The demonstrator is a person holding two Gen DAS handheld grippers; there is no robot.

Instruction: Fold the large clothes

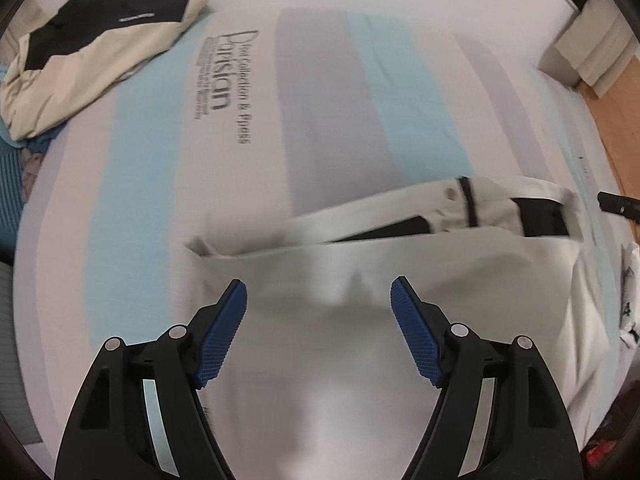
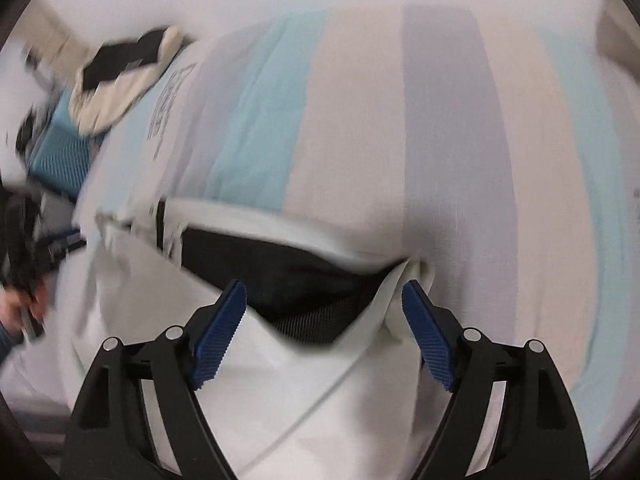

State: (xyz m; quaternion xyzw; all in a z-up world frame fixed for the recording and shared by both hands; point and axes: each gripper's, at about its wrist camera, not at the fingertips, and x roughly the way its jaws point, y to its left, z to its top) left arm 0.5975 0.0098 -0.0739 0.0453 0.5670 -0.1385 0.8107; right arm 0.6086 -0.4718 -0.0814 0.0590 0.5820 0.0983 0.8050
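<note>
Folded cream-and-black garment (image 1: 100, 40): set aside at the bed's far left, seemingly finished. Striped bedsheet (image 1: 248, 208): working surface. Left gripper (image 1: 319, 294): jaws wide, empty, above the pale jacket (image 1: 360, 280), mid-bed, partly folded. Right gripper (image 2: 324, 294): likewise spread, holding nothing, over its black lining (image 2: 288, 280).

Left tongs (image 1: 319, 290) and right tongs (image 2: 324, 293) angled steeply down, jaws apart, apparently gripping nothing.
</note>
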